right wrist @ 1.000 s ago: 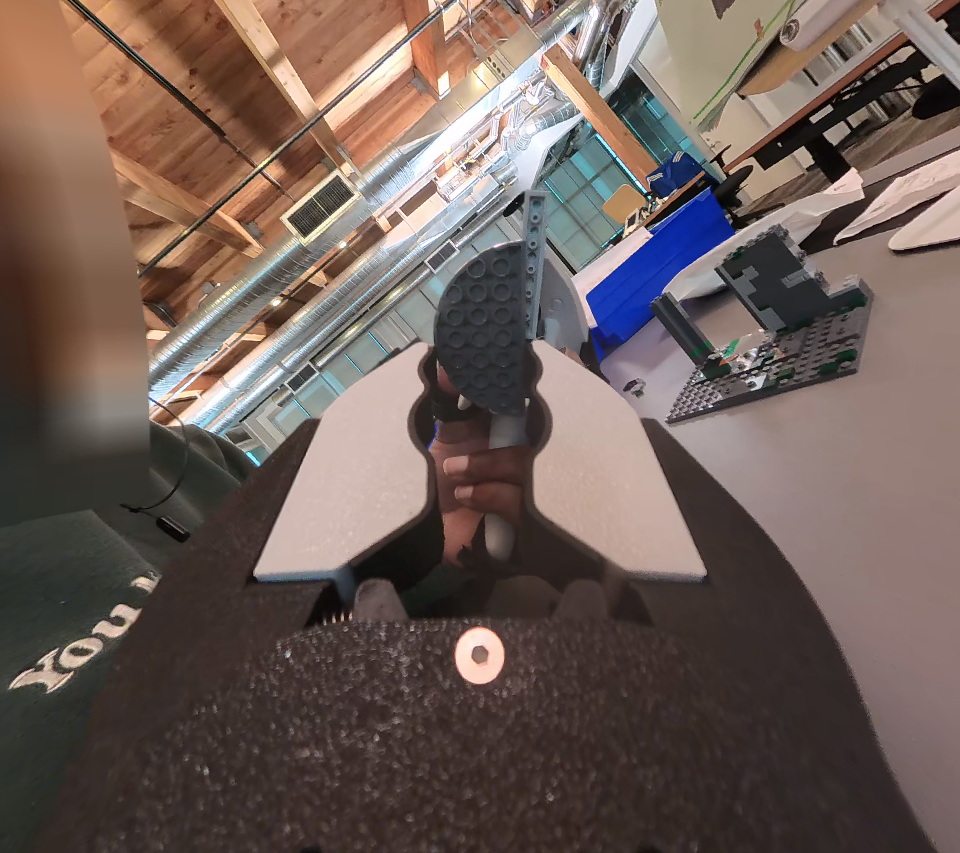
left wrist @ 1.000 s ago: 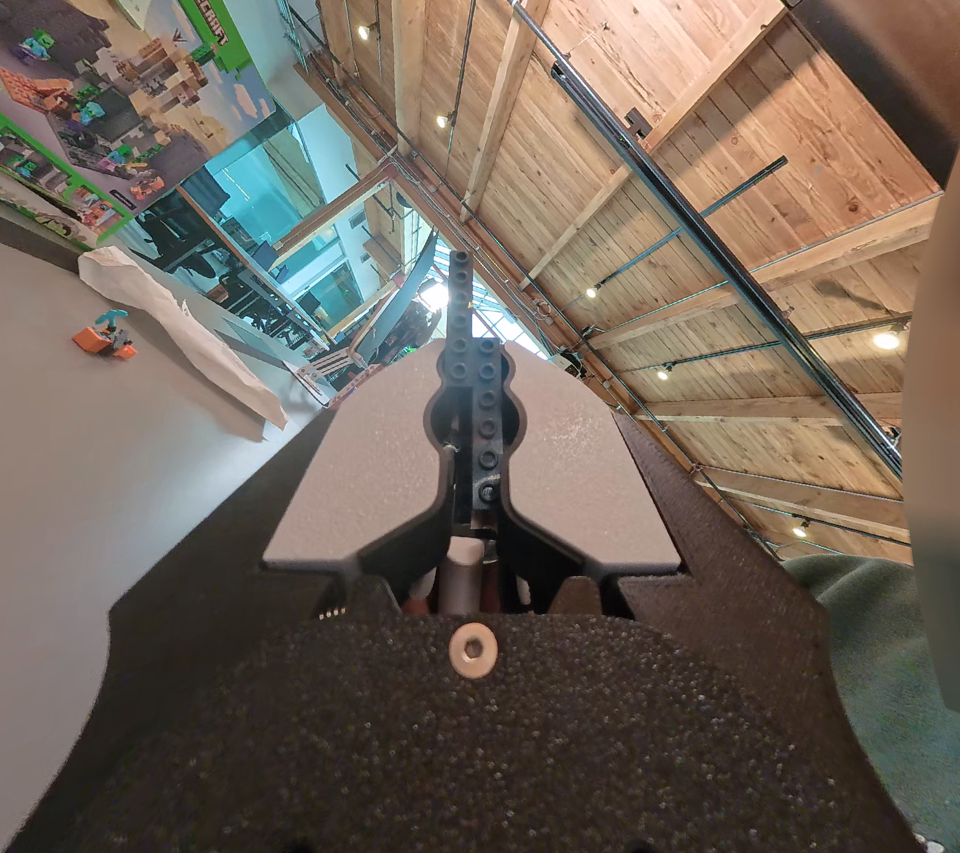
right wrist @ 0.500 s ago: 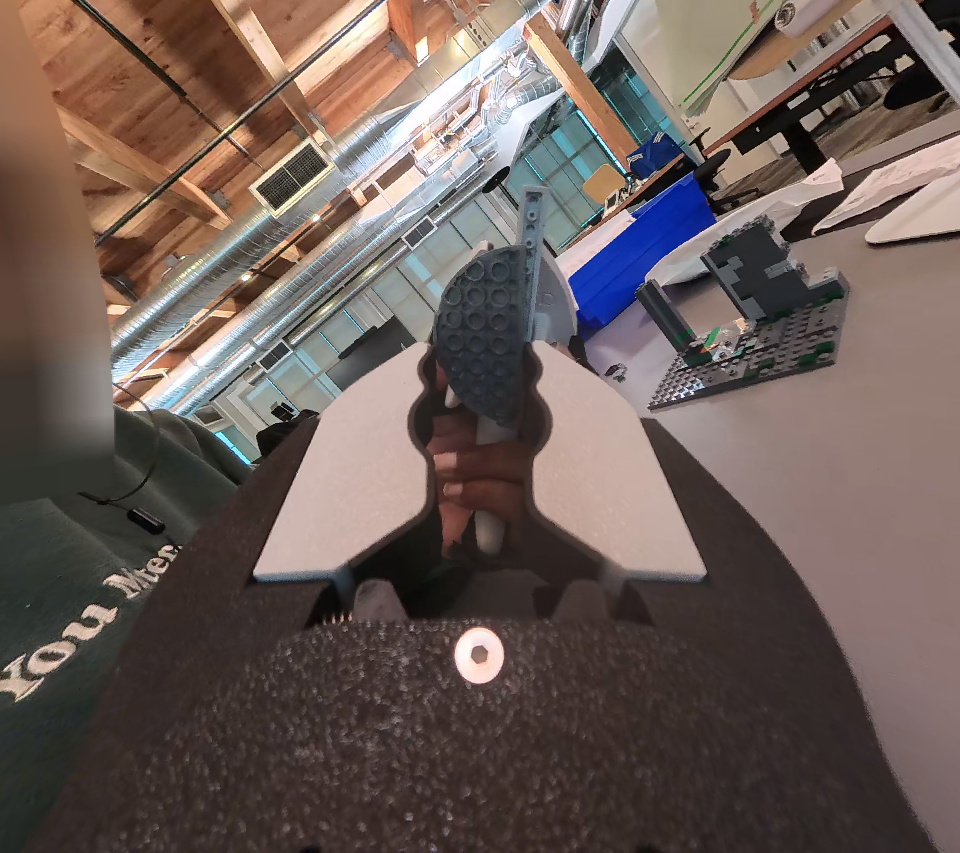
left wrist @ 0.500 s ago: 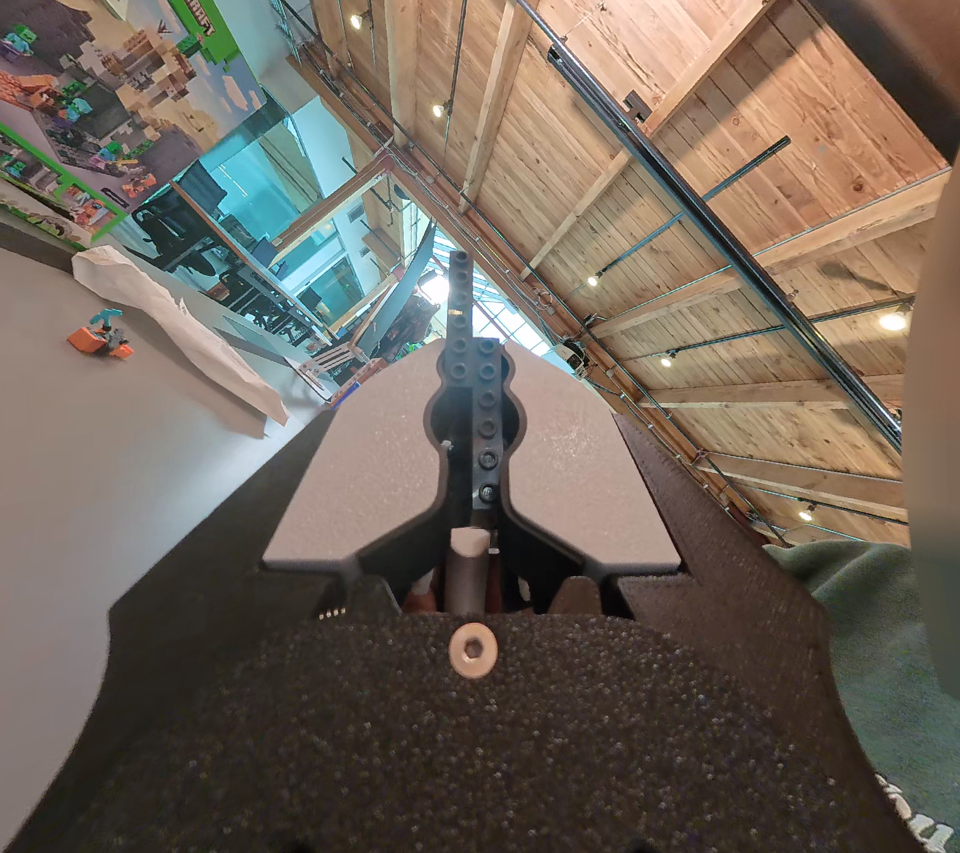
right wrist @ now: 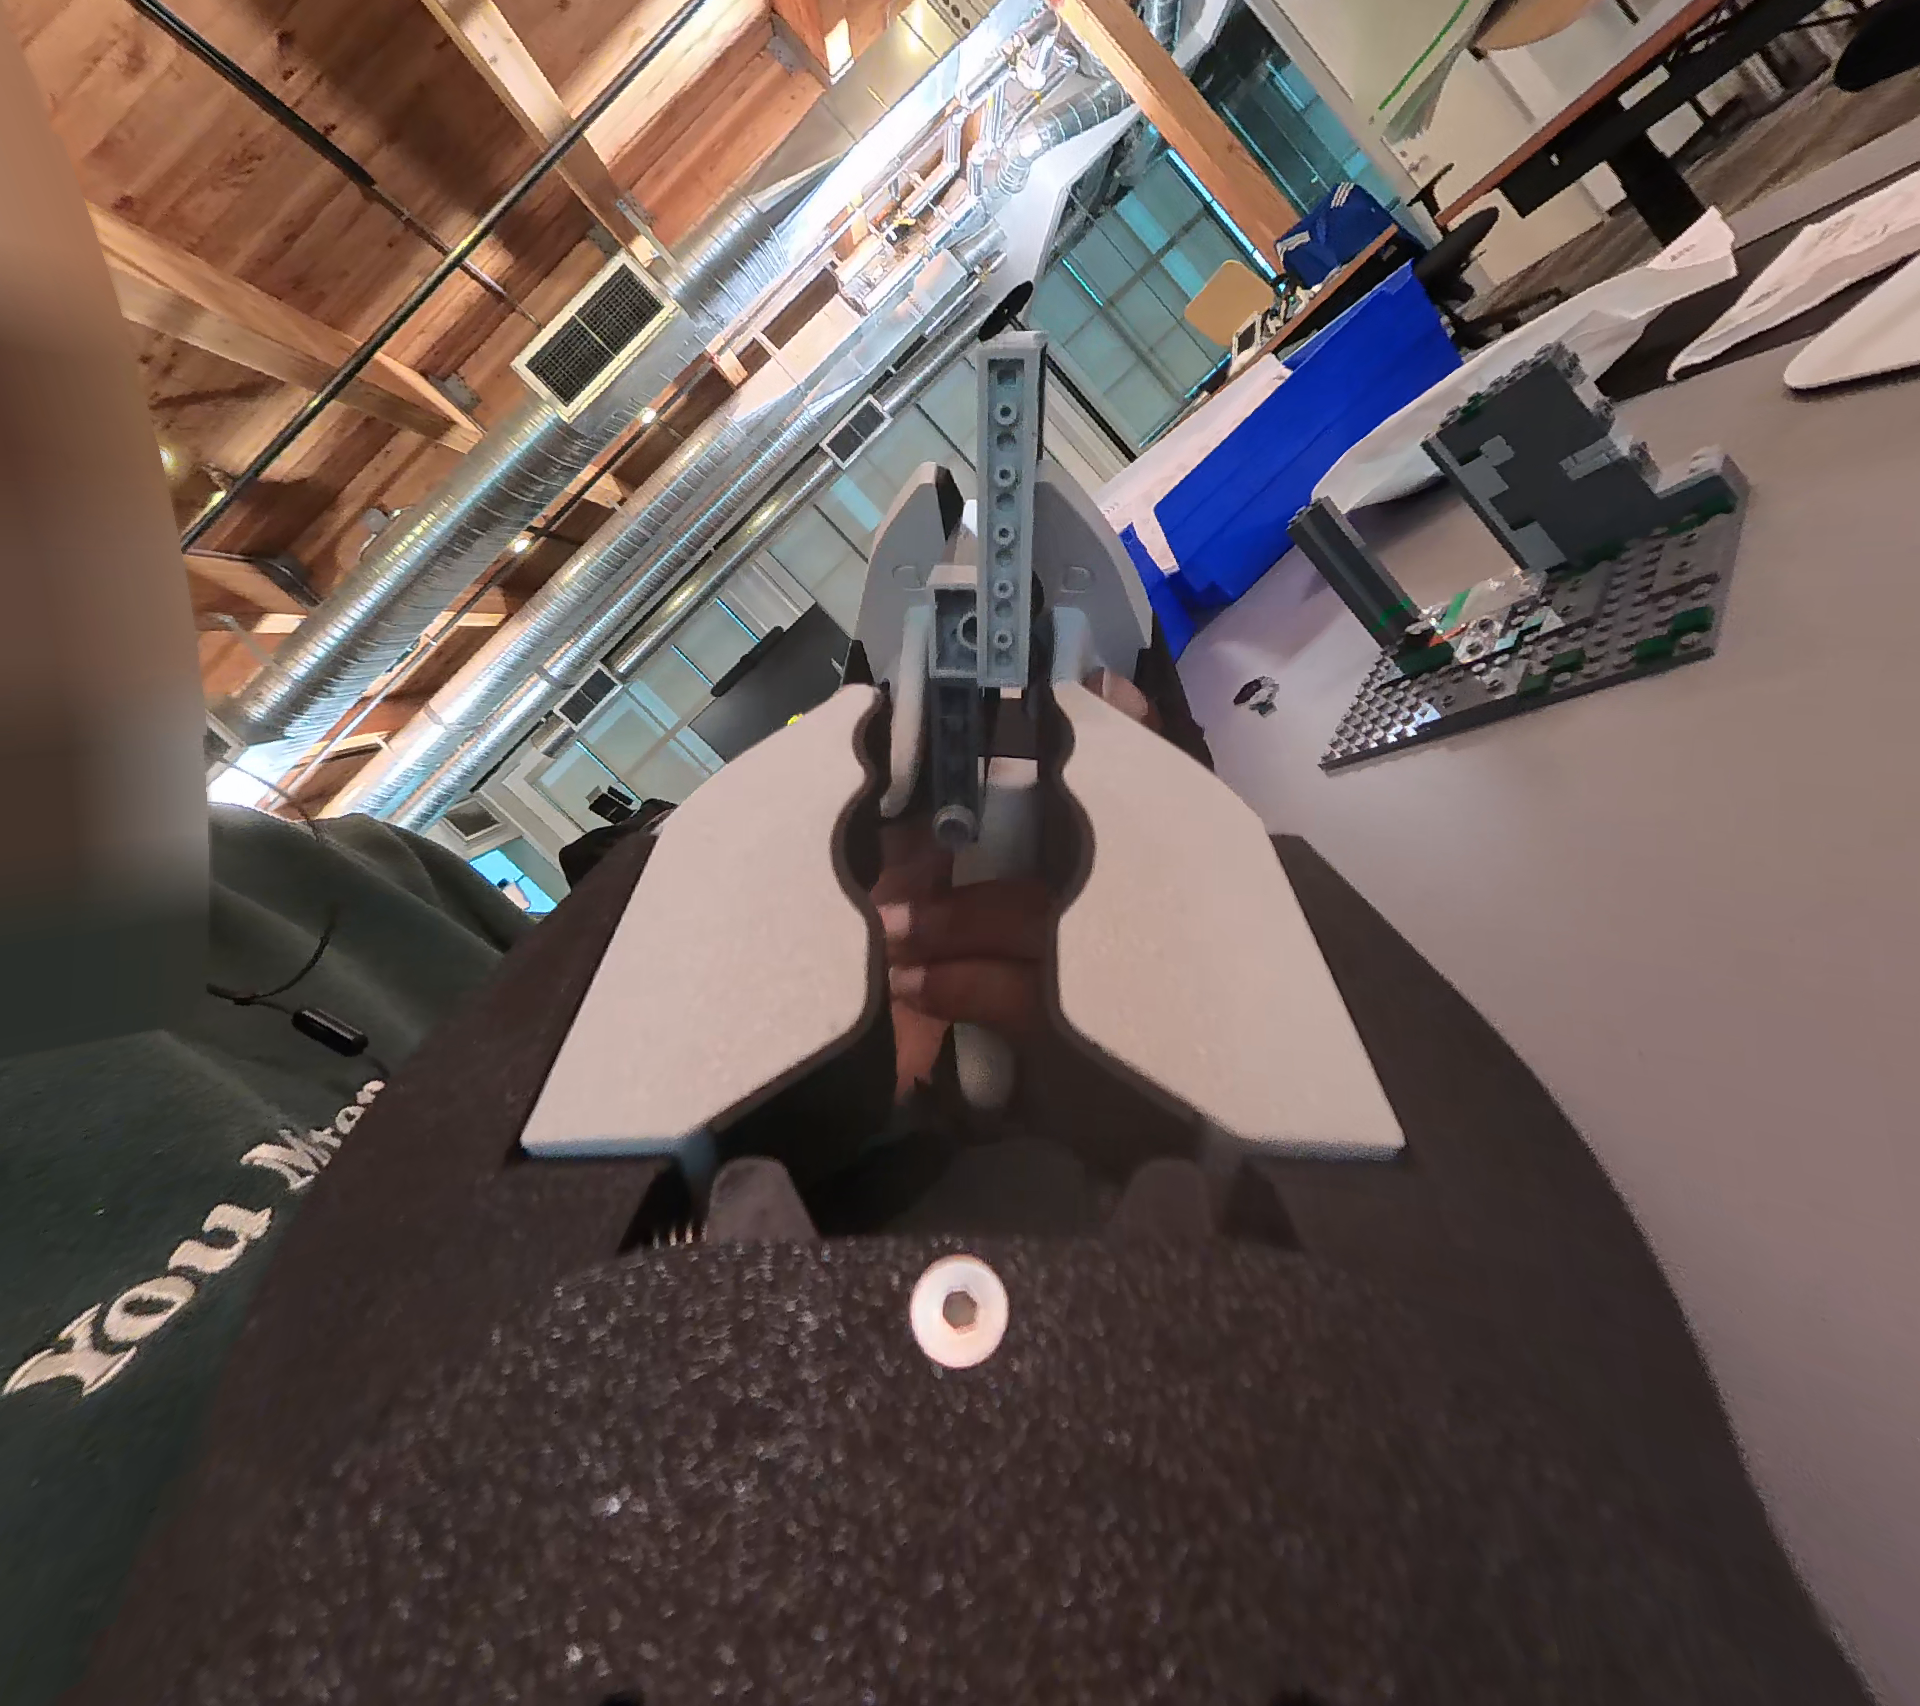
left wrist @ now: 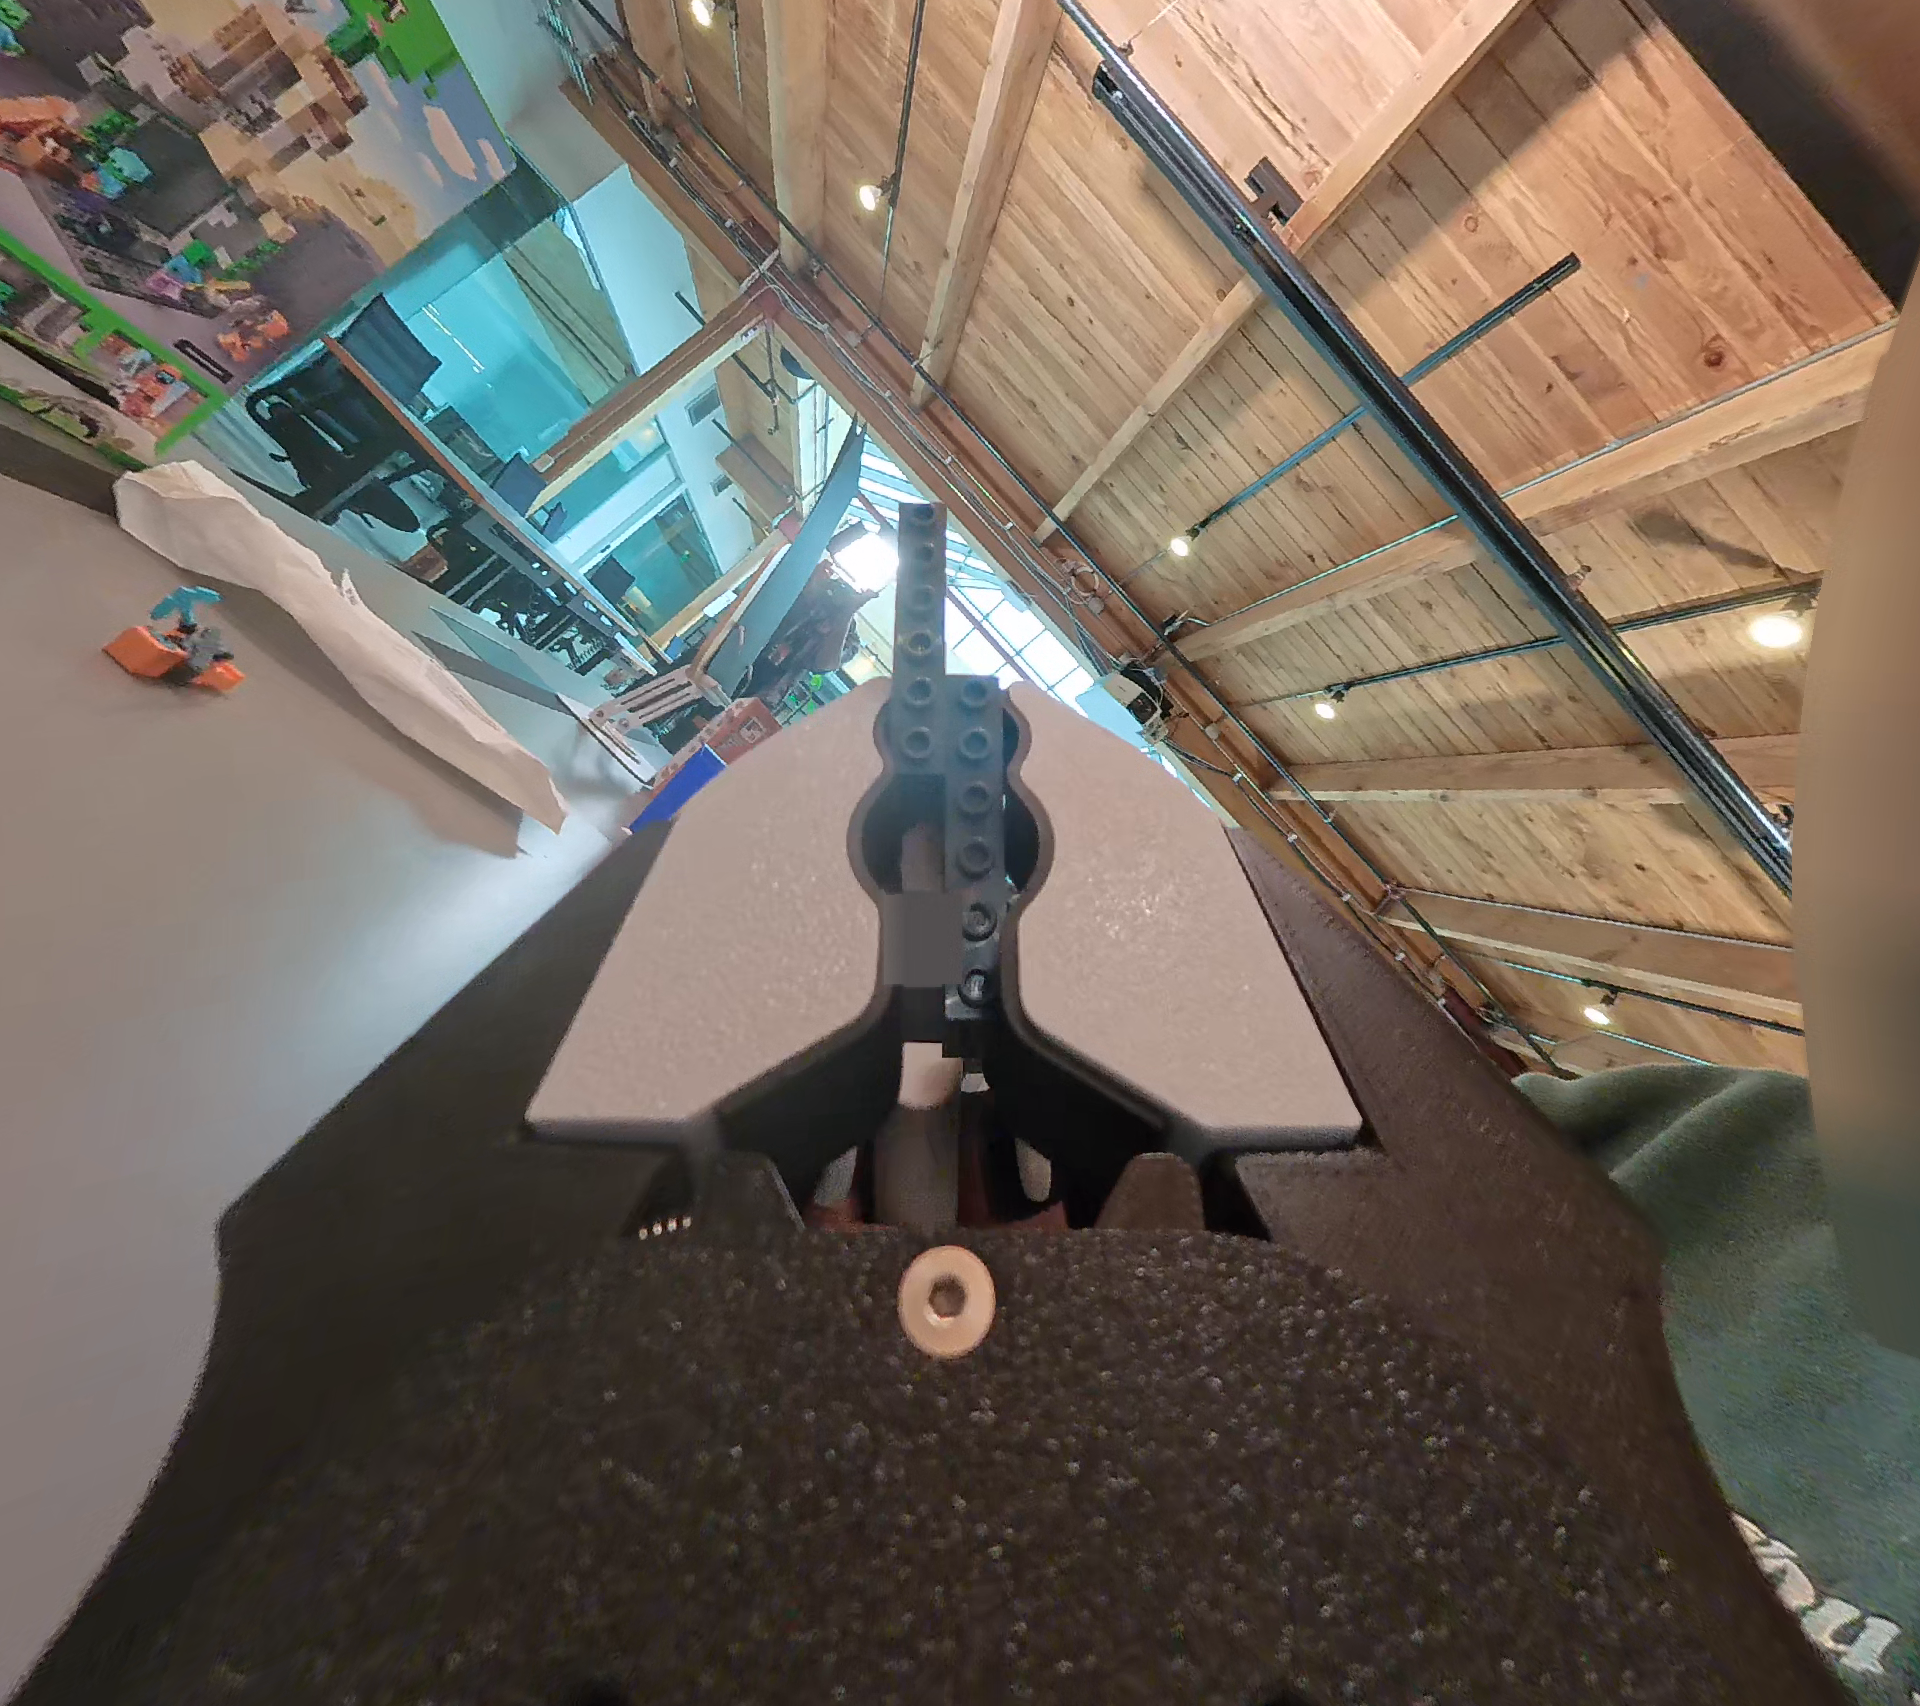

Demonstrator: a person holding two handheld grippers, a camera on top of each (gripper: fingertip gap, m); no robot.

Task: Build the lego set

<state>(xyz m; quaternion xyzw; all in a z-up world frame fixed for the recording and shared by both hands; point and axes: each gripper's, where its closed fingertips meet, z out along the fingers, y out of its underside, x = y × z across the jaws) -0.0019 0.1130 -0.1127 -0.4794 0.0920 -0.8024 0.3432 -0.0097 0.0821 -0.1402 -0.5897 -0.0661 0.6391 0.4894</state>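
Above the table [right wrist: 1558, 1137] | I held both grippers skyward: left [left wrist: 943, 783] clamped on the dark plates [left wrist: 961, 783], long axis along its fingers | right [right wrist: 966, 721] state unclear; left-held grey strip [right wrist: 1006, 513] just ahead | baseplate [right wrist: 1538, 680] lay far right.

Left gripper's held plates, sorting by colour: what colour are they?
Dark grey, nearly black plates, best seen in the left wrist view.

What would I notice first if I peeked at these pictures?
Probably the long dark plate pinched in the left gripper, pointing up at the wooden ceiling. In the right view, a grey Lego piece sits just ahead of the right gripper, with the half-built set on the table to its right.
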